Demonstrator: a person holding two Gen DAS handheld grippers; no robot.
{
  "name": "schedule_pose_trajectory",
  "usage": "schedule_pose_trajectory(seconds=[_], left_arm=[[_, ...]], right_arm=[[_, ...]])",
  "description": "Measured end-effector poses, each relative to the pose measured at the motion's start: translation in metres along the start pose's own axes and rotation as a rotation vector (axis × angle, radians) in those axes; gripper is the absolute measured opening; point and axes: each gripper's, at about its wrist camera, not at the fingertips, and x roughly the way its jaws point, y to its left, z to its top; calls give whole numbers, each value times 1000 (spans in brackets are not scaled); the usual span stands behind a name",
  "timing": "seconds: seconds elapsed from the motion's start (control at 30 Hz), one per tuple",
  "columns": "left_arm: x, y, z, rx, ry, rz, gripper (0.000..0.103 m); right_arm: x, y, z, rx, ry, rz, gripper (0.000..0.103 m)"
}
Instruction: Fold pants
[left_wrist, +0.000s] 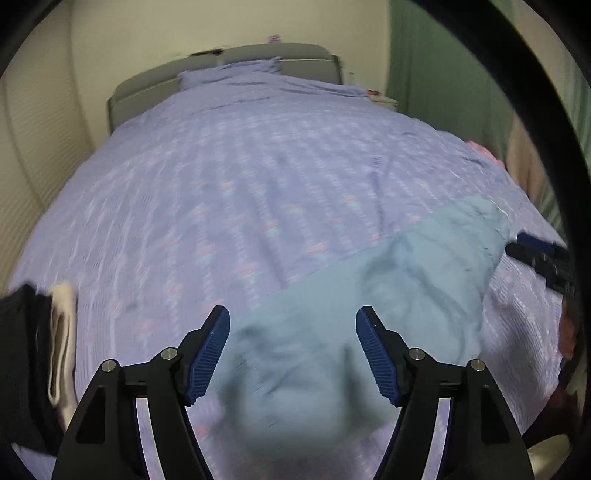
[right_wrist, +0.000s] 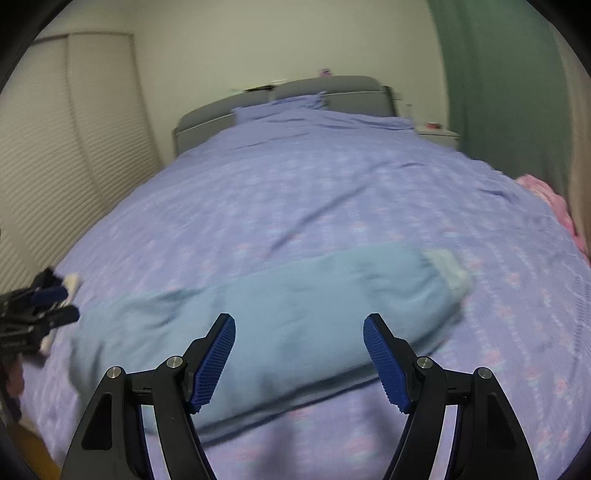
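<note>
Blue ribbed pads (left_wrist: 208, 354) of the left tongs (left_wrist: 293, 314) stand wide apart in the left wrist view, released and grasping nothing. Between and beyond them lie the light blue pants (left_wrist: 369, 295), folded into a long band on the bed (left_wrist: 221, 177), which has a lilac patterned cover. From this camera the band runs from the bottom middle up toward the right, and its near end is very blurred. The right tongs show as a dark shape at the right edge, close to the far end of the pants.

The right tongs (right_wrist: 299, 321) are also released, their two fingers spread with nothing between the pads. In the right wrist view the pants (right_wrist: 277, 314) lie across the picture as one long folded band, with a paler patch at the right end; what that patch is cannot be told because of the blur. The left tongs (right_wrist: 40, 306) appear at the left edge, near the left end of the band.

A grey headboard (right_wrist: 280, 96) stands at the far side of the bed. A green curtain (right_wrist: 498, 92) hangs on the right, and a pink cloth (right_wrist: 546, 199) lies at the right edge of the bed
</note>
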Motion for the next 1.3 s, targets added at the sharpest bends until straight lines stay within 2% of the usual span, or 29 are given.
schedule_pose_trajectory(seconds=[0.13,0.23,0.3,0.4,0.43,0.47,0.5,0.53,0.57,0.63,0.73,0.8,0.97,1.07,1.1,1.13,1.3], left_arm=[[9,37,-19,-100,35,-71,70],[26,58,-33,-199,55,-117,70],[38,69,-42,-278,68,-153,70],[55,61,-53,-294,102,-182,68],[59,57,-56,-301,122,-189,62],[61,54,-57,-312,129,-182,61],[62,52,-58,-323,125,-165,56],[61,50,-61,-330,122,-149,42],[60,49,-62,-331,120,-137,36],[52,45,-63,-319,106,-99,25],[32,43,-62,-314,71,-54,13],[25,49,-62,-298,58,-17,13],[42,49,-68,-306,114,26,14],[52,52,-70,-343,128,61,15],[53,50,-70,-337,131,81,15],[54,49,-69,-330,134,90,15],[56,48,-67,-319,142,108,15]], right_arm=[[6,59,-24,-105,40,78,73],[8,84,-38,-153,70,79,73],[3,92,-50,-139,78,65,73],[-5,92,-65,-128,77,41,73],[-5,90,-68,-127,85,43,73],[-4,87,-73,-124,104,48,73],[-2,84,-76,-121,124,48,73],[0,81,-79,-114,149,46,73],[1,77,-82,-102,171,50,73],[1,72,-86,-76,184,71,73],[3,69,-90,-56,199,124,73],[3,70,-92,-64,205,140,73],[9,79,-92,-116,197,195,71],[19,75,-90,-100,241,221,62],[21,73,-89,-94,252,223,55],[23,71,-89,-89,256,233,52],[23,74,-78,-133,236,257,52]])
